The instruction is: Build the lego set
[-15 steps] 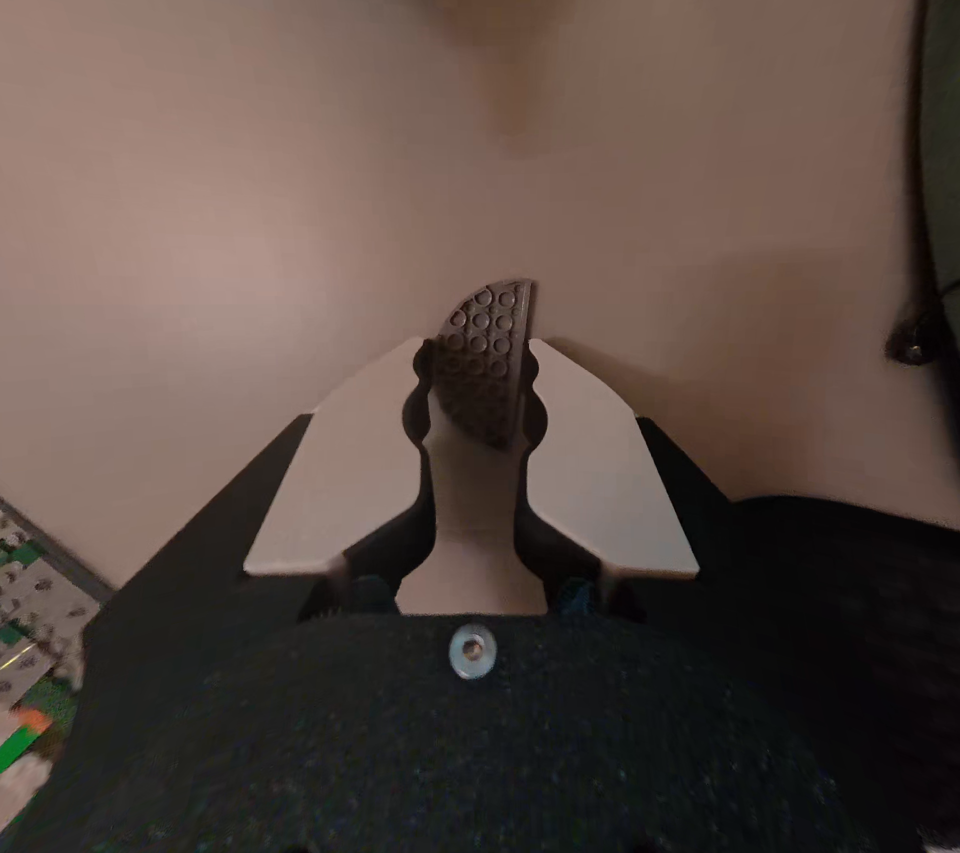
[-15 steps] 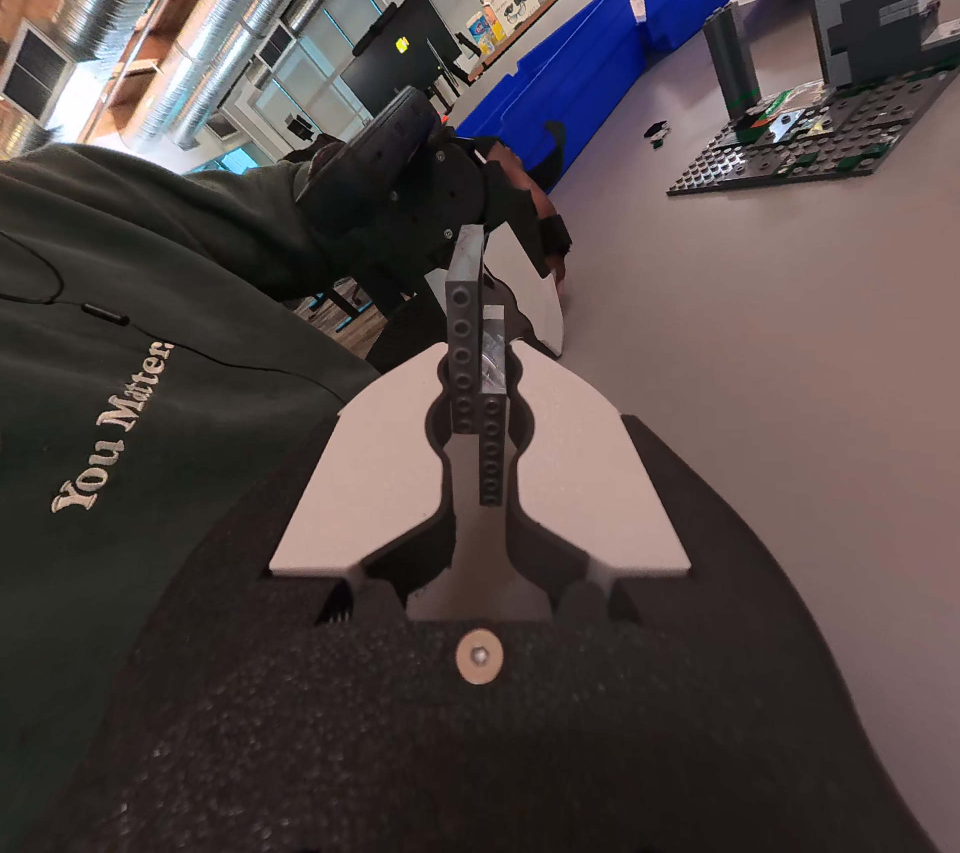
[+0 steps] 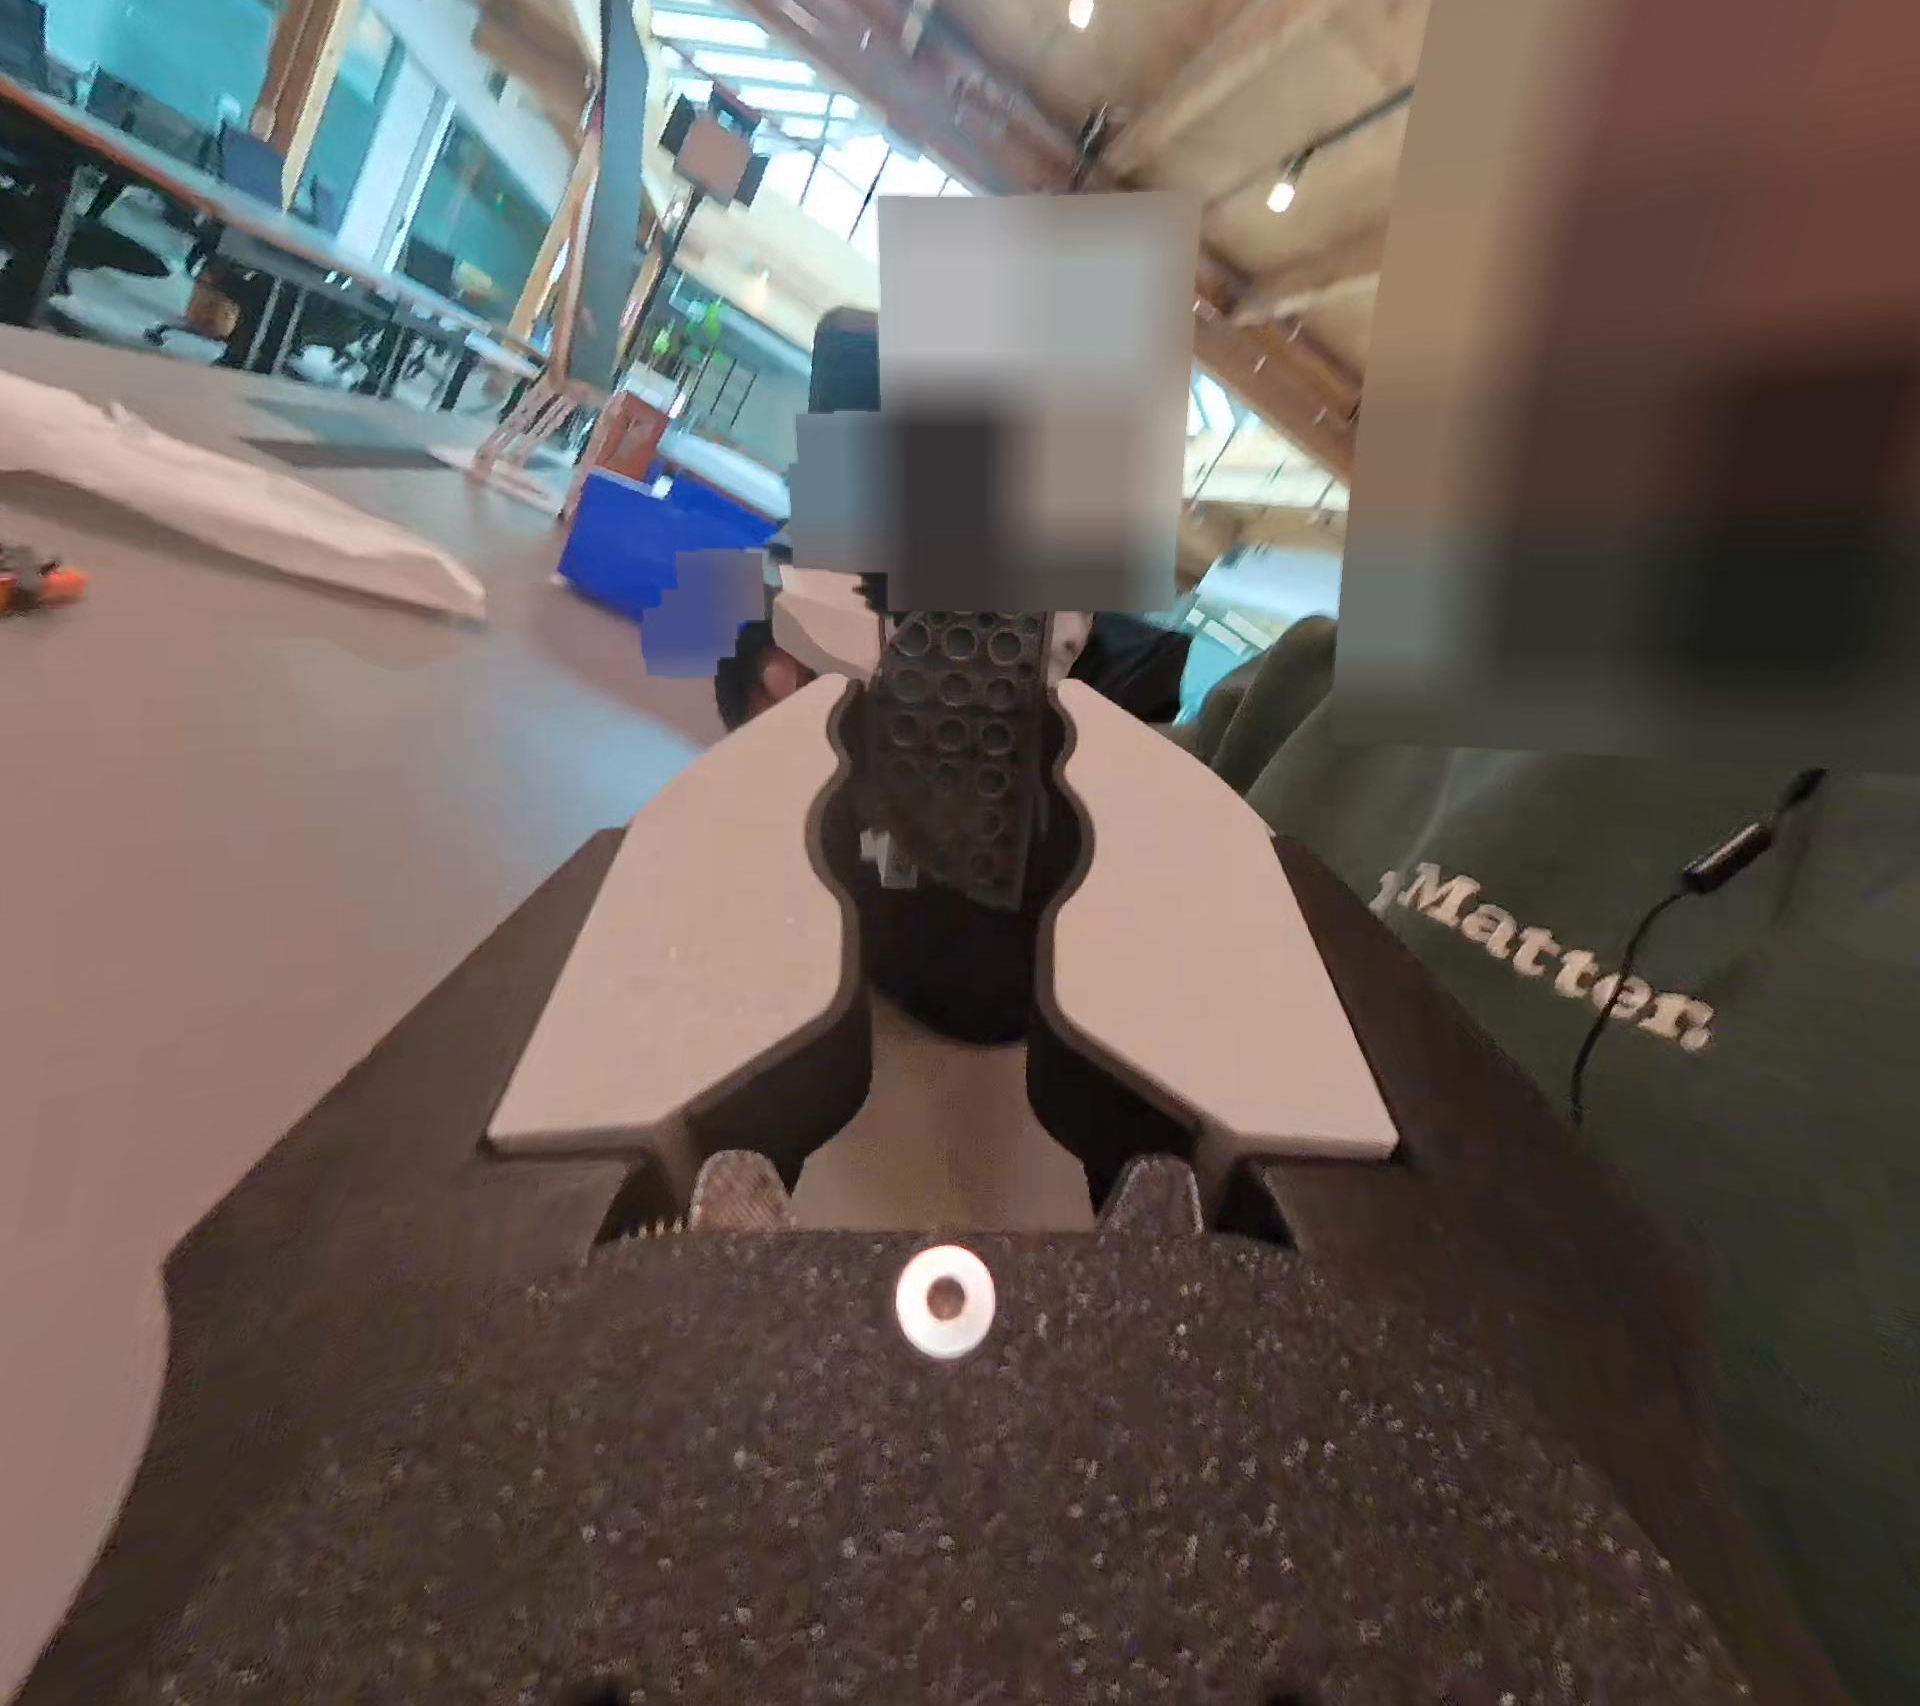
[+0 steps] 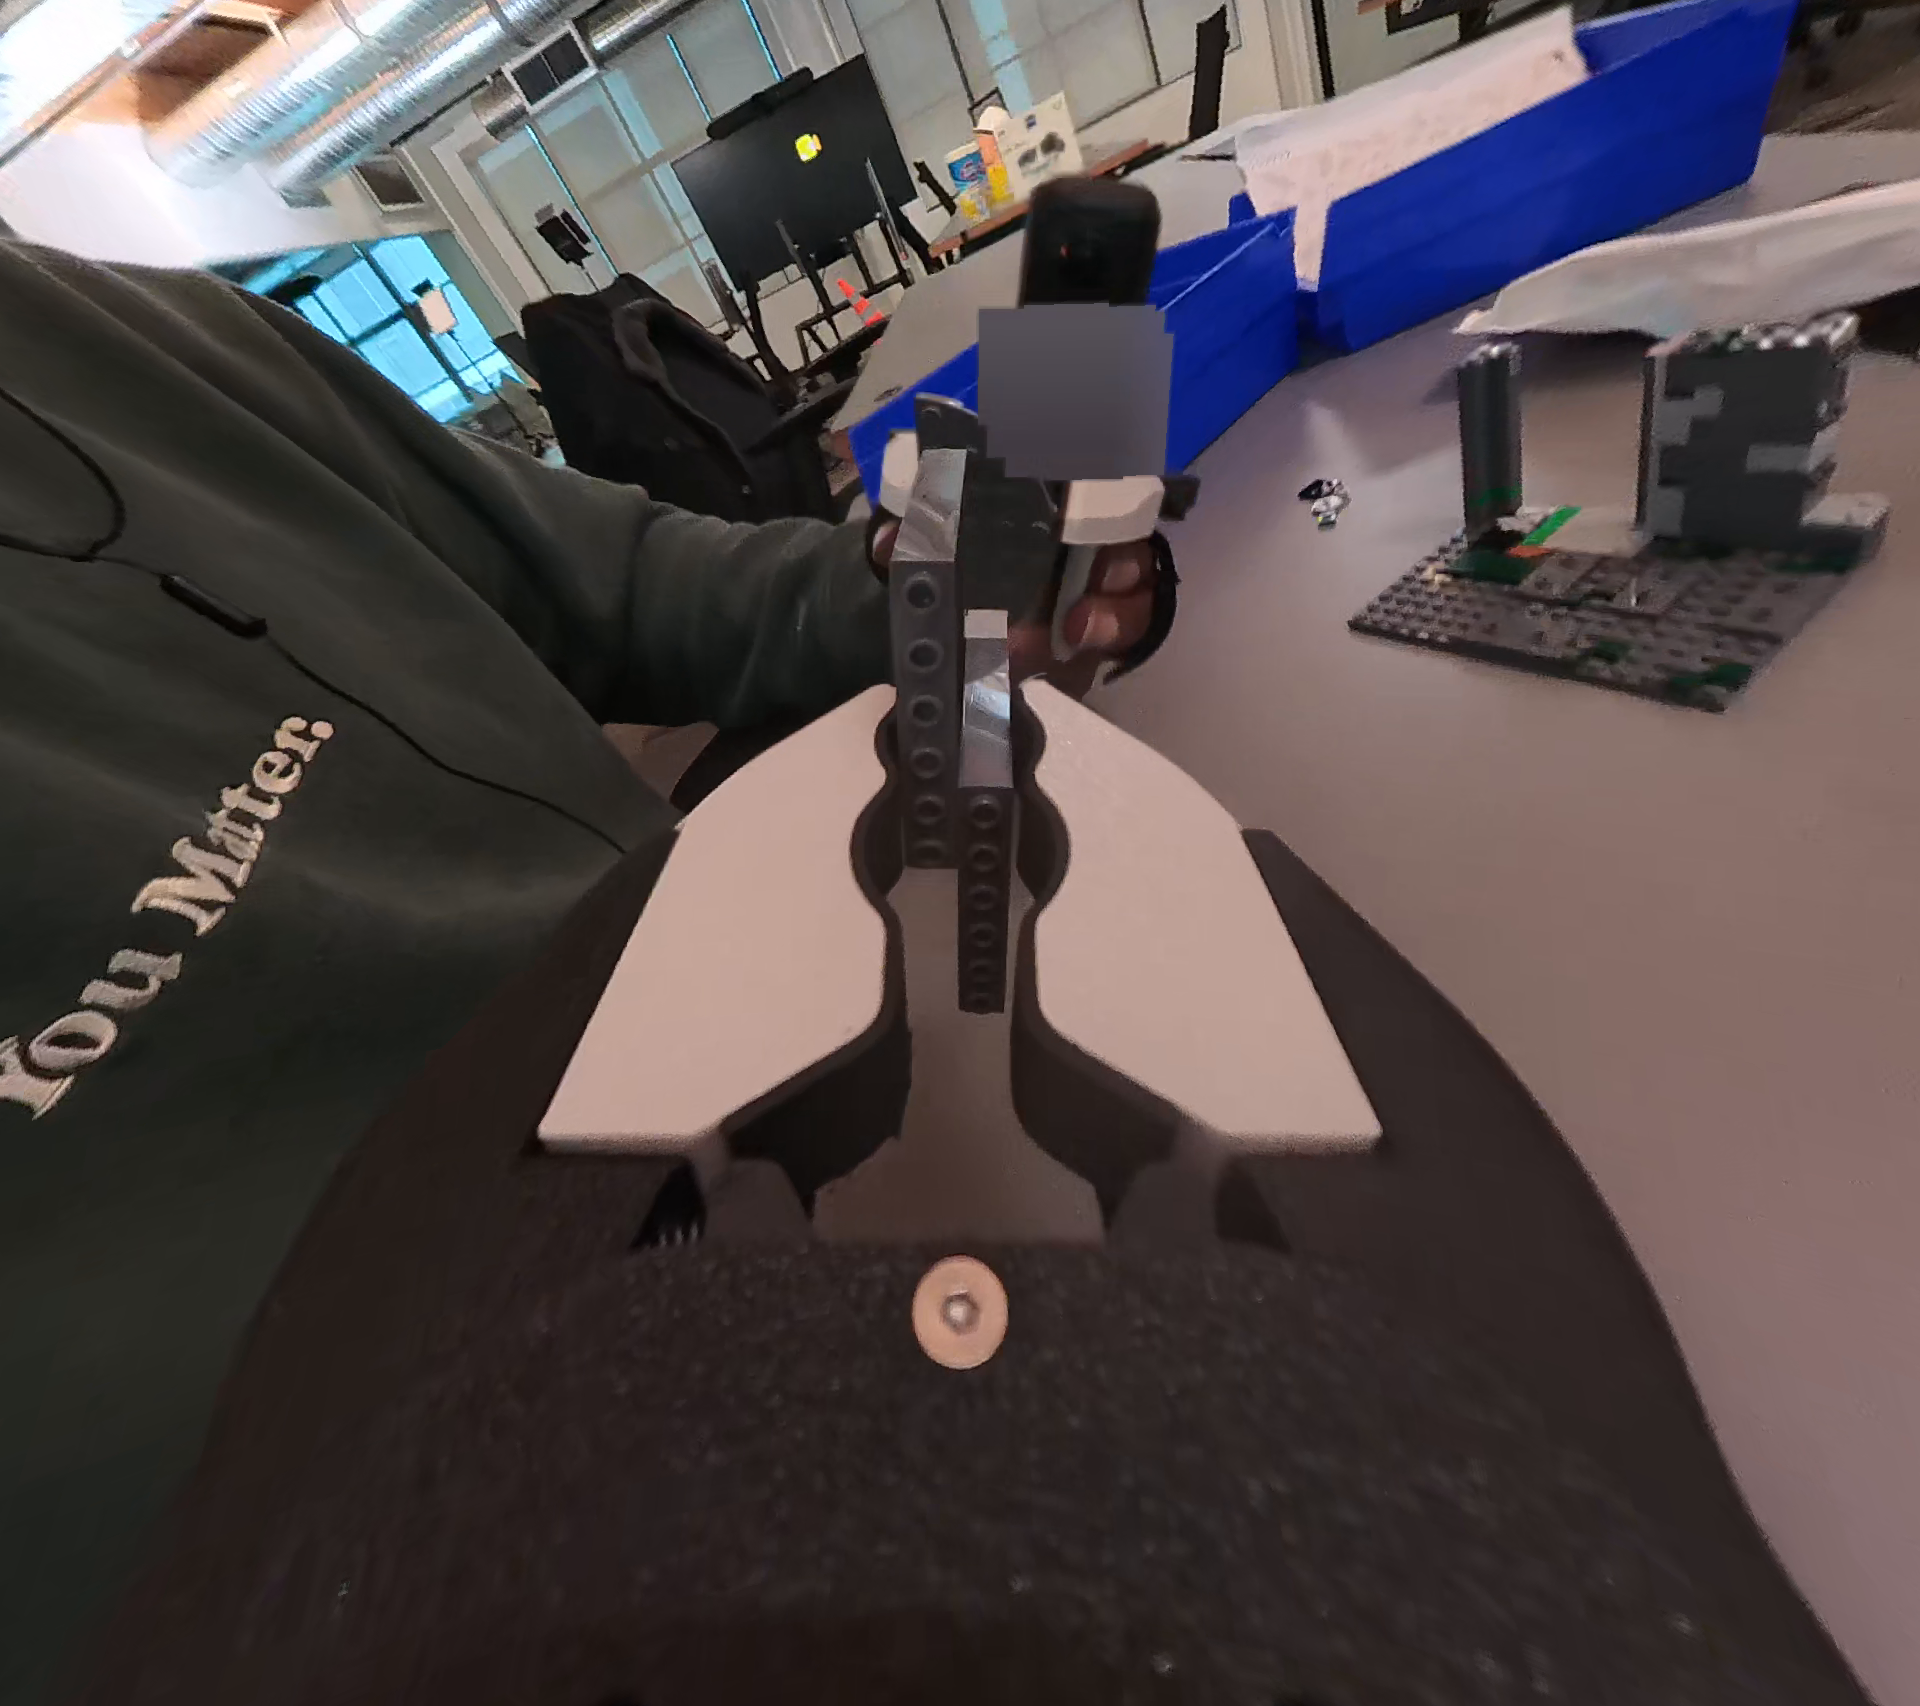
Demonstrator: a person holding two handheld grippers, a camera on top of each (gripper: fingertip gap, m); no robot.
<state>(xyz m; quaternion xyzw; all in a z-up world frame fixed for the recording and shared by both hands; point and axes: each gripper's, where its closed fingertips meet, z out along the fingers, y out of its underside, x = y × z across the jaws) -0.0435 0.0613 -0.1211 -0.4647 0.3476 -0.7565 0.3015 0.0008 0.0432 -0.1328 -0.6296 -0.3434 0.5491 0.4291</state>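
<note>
Both grippers raised off the table, each clamped on a lego piece.

I see the left gripper clenched on a dark grey studded plate, held edge-up between its pads; its upper end is lost behind a blur patch, so I can't give its full shape. The right gripper grips a stack of dark grey holed beams standing upright. The part-built lego set sits on the grey table, well apart to the right, near the blue bins.
</note>
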